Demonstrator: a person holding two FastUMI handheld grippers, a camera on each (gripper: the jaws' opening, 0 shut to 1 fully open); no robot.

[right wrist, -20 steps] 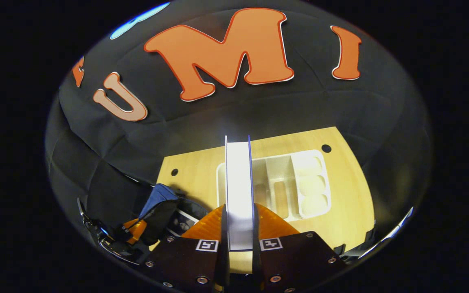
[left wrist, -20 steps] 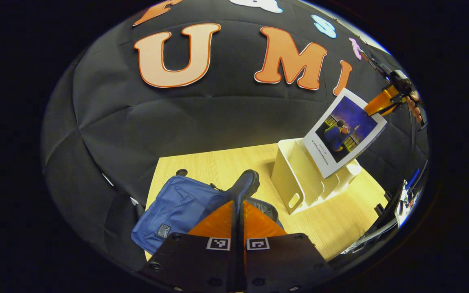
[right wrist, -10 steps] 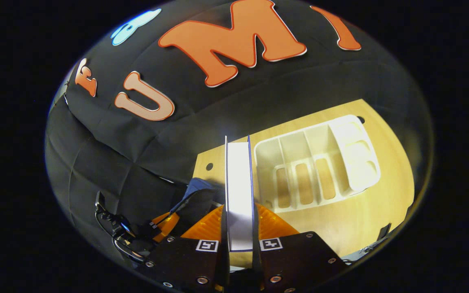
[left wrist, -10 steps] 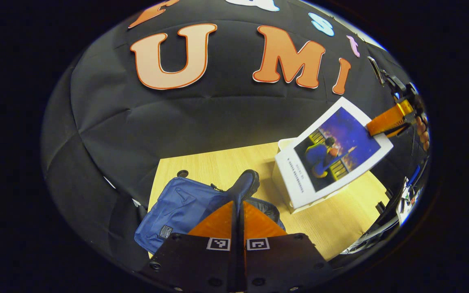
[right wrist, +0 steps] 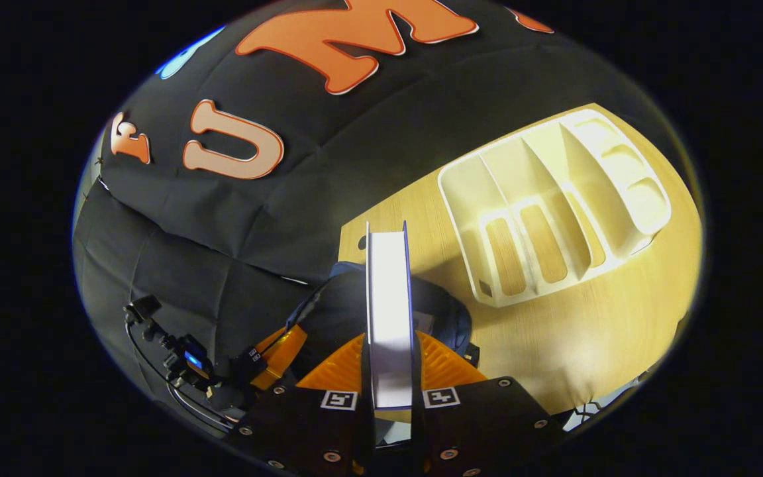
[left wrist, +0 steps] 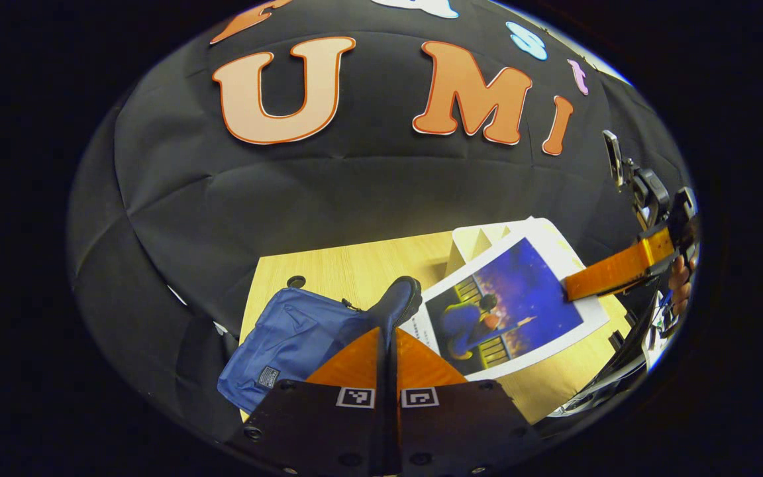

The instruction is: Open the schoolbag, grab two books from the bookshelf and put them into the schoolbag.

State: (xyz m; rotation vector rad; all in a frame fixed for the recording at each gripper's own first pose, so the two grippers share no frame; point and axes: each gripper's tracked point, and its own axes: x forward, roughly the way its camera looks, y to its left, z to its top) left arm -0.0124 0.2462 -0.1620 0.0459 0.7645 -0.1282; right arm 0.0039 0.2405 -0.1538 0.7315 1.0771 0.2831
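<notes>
Right claw (right wrist: 389,371) clamps book (right wrist: 388,291) at edge; thin, stiff, likely light, glossy cover may slip. Left claw (left wrist: 387,324) pinches bag (left wrist: 289,338) flap, soft fabric.

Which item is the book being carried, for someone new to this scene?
Start at the wooden table with the blue schoolbag and white bookshelf. Above them, the right tongs grip the book, the only thing with a blue night-sky picture cover.
</notes>
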